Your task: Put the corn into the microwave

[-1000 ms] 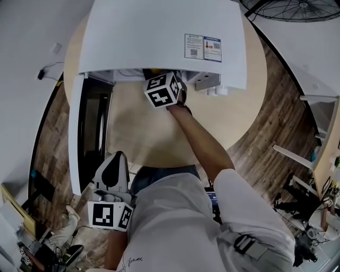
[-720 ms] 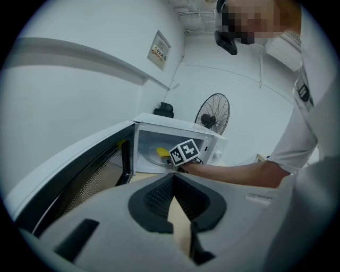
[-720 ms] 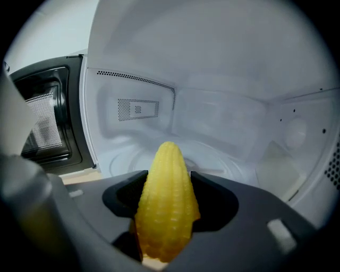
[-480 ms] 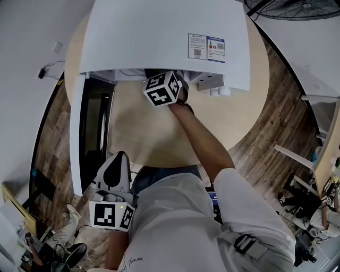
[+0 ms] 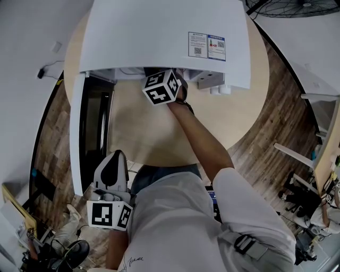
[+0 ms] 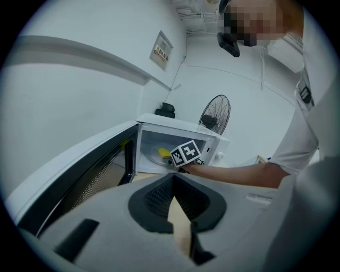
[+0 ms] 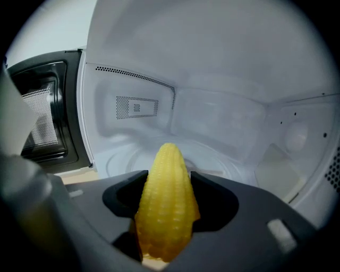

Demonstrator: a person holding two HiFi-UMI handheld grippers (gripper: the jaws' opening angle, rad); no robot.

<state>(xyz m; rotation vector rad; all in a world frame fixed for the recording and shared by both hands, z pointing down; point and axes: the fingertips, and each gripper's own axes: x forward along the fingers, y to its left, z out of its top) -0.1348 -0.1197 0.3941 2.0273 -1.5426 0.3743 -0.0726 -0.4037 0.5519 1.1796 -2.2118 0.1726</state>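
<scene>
A yellow corn cob (image 7: 166, 207) stands upright between the jaws of my right gripper (image 7: 166, 183), which is shut on it. The gripper is reaching into the open white microwave (image 5: 159, 37), and the cob hangs just above the glass turntable (image 7: 127, 156) in the cavity. In the head view only the gripper's marker cube (image 5: 161, 87) shows at the microwave's mouth; its jaws are hidden under the top. The left gripper view shows the corn (image 6: 164, 153) inside the opening. My left gripper (image 5: 114, 156) is shut and empty, low beside the person's body at the table's near edge.
The microwave door (image 5: 90, 127) swings wide to the left, over the edge of the round wooden table (image 5: 143, 133). The person's forearm (image 5: 199, 138) crosses the table. A floor fan (image 5: 297, 8) stands at the back right. Cables and clutter lie on the floor at lower left.
</scene>
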